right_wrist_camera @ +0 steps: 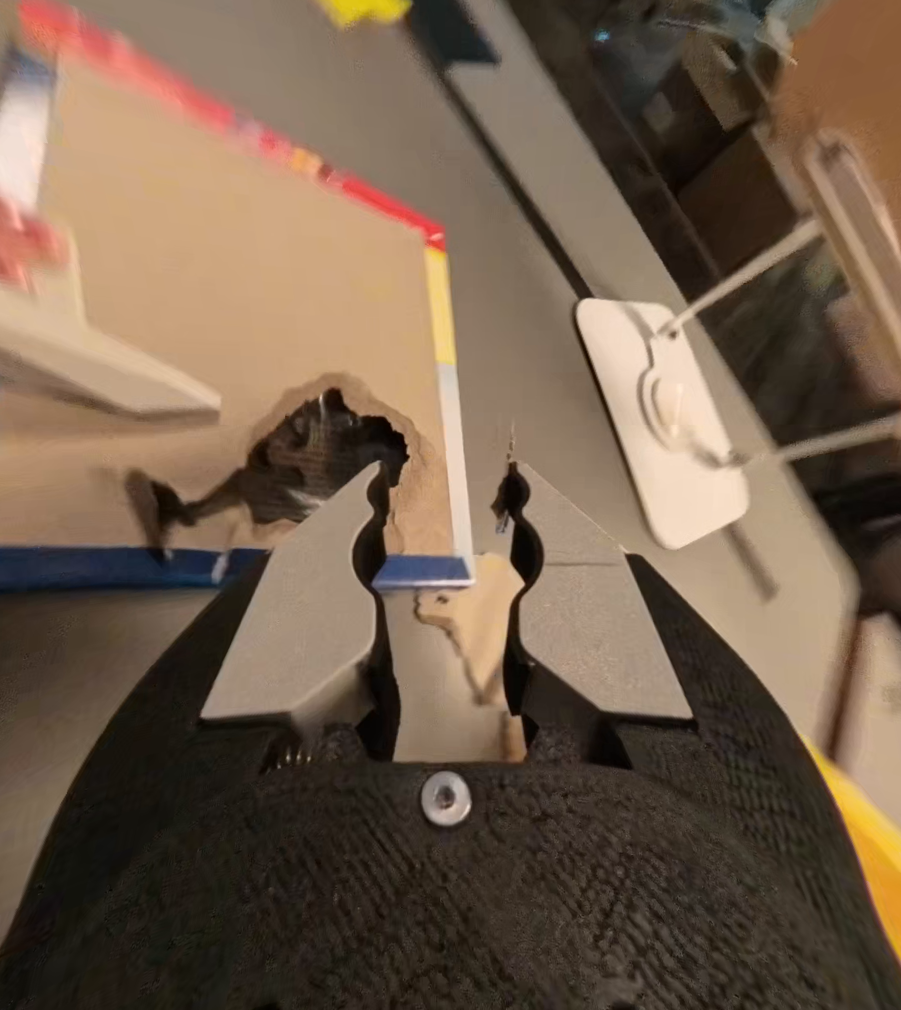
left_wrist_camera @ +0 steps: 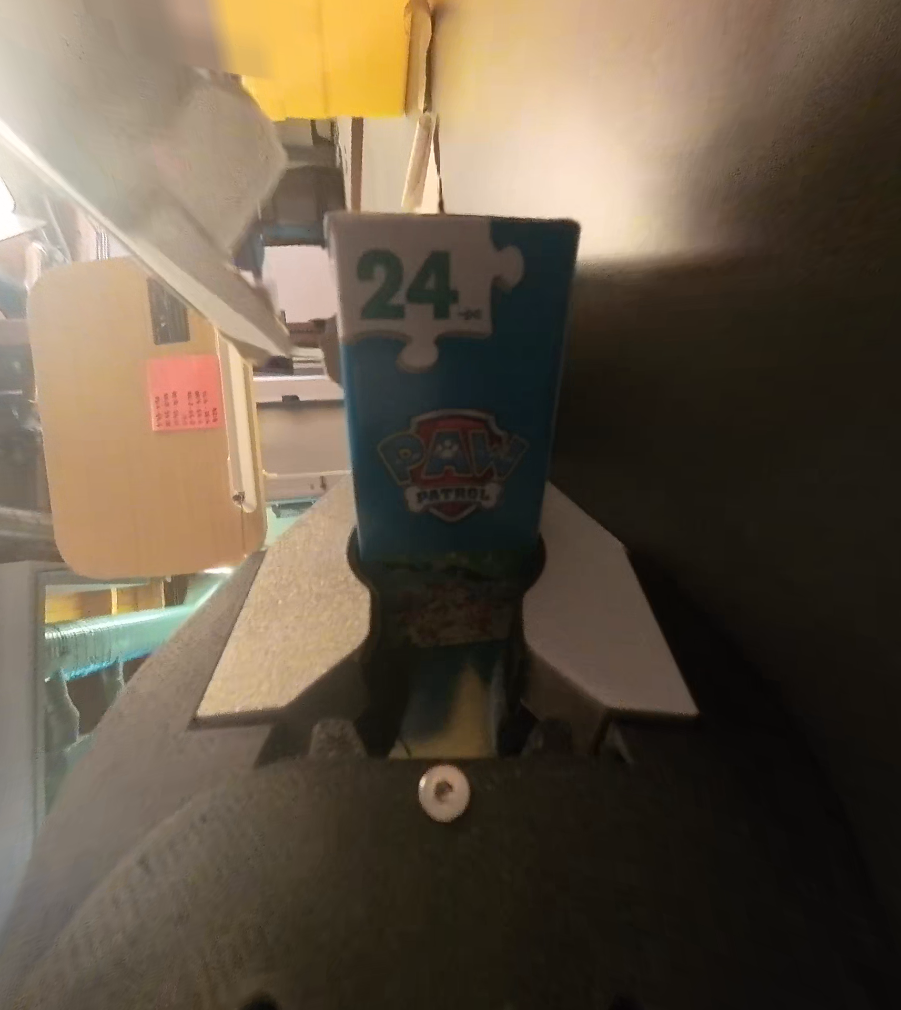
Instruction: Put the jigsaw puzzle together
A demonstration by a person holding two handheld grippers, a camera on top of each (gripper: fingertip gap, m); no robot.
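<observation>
Over on the right wrist view, the biggest thing is a flat cardboard box (right_wrist_camera: pixel 229 306) lying brown side up on a grey table (right_wrist_camera: pixel 519 284), with a ragged hole (right_wrist_camera: pixel 322 459) torn through it; whatever sits inside the hole is dark and too blurry to name. Its left end runs out of frame, and a pale smeared wedge (right_wrist_camera: pixel 82 355) crosses in front of it that can't be identified for sure. A white flat stand base (right_wrist_camera: pixel 661 415) sits well off to the right. The right gripper (right_wrist_camera: pixel 445 481) has its fingers apart with nothing between them, hovering just over the box's near right corner, and a torn scrap of cardboard (right_wrist_camera: pixel 470 628) lies below the gap. In the left wrist view, the left gripper (left_wrist_camera: pixel 448 524) is clamped on a tall blue puzzle box (left_wrist_camera: pixel 459 382), both fingers snug on its sides; the lower end is hidden between them. The right half is just dark shadow, and a tan cardboard tag (left_wrist_camera: pixel 131 415) hangs blurry at left.
</observation>
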